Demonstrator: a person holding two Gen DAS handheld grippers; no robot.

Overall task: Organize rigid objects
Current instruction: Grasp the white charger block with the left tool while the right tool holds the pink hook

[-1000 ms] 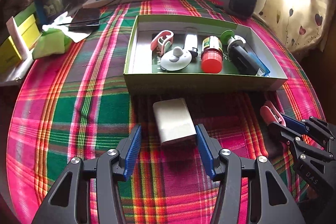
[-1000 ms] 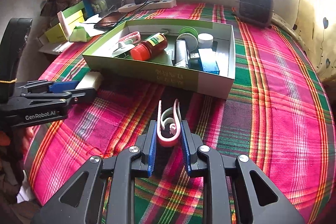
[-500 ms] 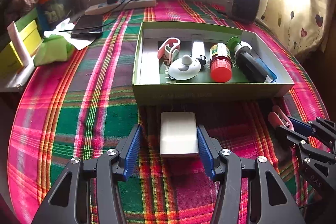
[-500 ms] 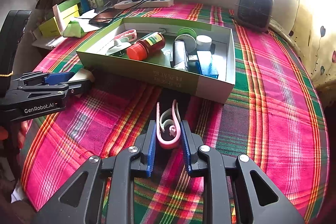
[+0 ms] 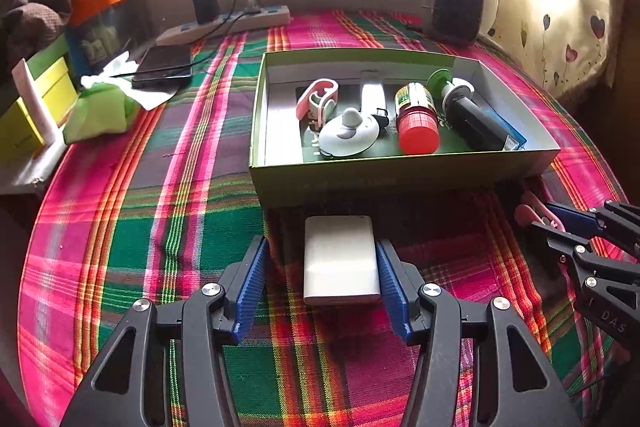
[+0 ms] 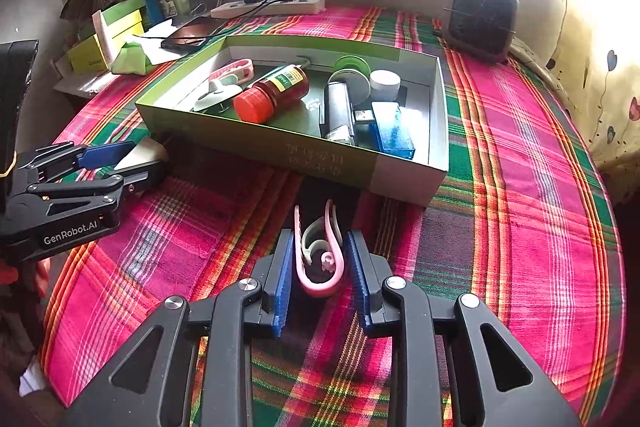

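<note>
Left hand-held gripper (image 5: 320,279) spread wide around the white block (image 5: 340,261), right pad touching or nearly touching its side, left pad (image 5: 251,283) well clear, nothing clamped. Block lying flat on the plaid cloth (image 5: 132,227), just in front of the green box (image 5: 360,175). Looks stiff, smooth-skinned, probably of moderate weight; likely slippery under ribbed pads, so best taken across the two long sides near the middle, squarely.

Right hand-held gripper (image 6: 320,279) parted around the pink clip (image 6: 318,255), a thin gap visible on each side, so not squeezing. Clip also lying on the cloth just in front of the green box, near its right end. Judged light, thin-walled plastic with some spring; best pinched low across the closed loop end, gently, to avoid flexing or popping out.

Hard to tell: what the white block actually is, with no label or port showing. Inner white part of the clip small and partly shadowed. Inside the box, items overlapping, the far ones half hidden behind the red-capped bottle (image 6: 272,95). Cloth-covered surface underneath unclear, table or bed.
</note>
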